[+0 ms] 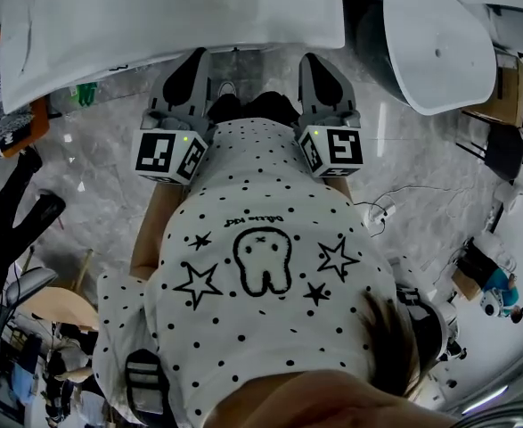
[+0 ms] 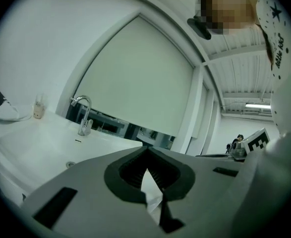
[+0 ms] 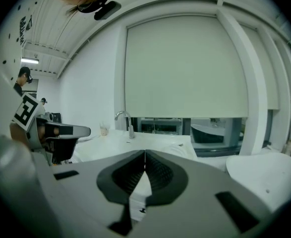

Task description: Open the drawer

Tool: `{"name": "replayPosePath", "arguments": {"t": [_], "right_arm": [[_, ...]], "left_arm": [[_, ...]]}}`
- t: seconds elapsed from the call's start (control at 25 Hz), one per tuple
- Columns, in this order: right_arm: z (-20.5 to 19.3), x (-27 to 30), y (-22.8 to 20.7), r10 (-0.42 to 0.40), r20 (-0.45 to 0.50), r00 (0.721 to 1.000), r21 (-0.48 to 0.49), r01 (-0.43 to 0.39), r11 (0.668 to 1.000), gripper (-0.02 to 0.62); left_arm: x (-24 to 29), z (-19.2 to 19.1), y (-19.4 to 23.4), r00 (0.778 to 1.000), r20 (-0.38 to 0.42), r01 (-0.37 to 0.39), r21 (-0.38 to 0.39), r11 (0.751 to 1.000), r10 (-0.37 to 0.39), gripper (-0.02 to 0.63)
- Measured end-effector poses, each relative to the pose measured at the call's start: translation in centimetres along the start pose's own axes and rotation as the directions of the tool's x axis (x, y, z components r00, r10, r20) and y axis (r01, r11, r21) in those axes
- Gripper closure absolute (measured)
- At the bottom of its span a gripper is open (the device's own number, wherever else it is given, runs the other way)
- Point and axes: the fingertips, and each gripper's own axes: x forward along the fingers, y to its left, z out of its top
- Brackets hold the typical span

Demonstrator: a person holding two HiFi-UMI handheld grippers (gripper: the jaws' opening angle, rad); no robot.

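No drawer shows in any view. In the head view my left gripper [image 1: 190,65] and right gripper [image 1: 322,68] are held side by side in front of the person's dotted white shirt. Both point at the front edge of a white washbasin counter [image 1: 270,27]. In the left gripper view the left gripper [image 2: 146,151] is shut, its dark pads meeting at the tip with nothing between them. The right gripper [image 3: 145,155] is likewise shut and empty. Each gripper's marker cube shows in the other's view.
A chrome tap [image 2: 84,114] stands at the back of the basin, with a small cup [image 2: 37,110] to its left. A white oval tub [image 1: 439,38] stands to the right of the counter. Grey marbled floor [image 1: 92,185] lies below. Chairs and cables are at the frame edges.
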Motion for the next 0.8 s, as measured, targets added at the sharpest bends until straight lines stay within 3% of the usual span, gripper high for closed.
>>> {"name": "replayPosePath", "arguments": {"t": [0.4,0.8], "right_arm": [[0.2,0.8,0.9,0.054,-0.006,0.999,0.006,-0.053,0.999,0.581],[0.2,1.1,1.4,0.066,0.009,0.998,0.021,-0.066,0.998,0.581]], "left_arm": [[-1.1,0.3,0.7,0.999,-0.001,-0.037,-0.015,0.999,0.036,0.601],[-1.7,0.1,1.5,0.996,-0.009,-0.091,0.022,0.996,0.091,0.601]]}}
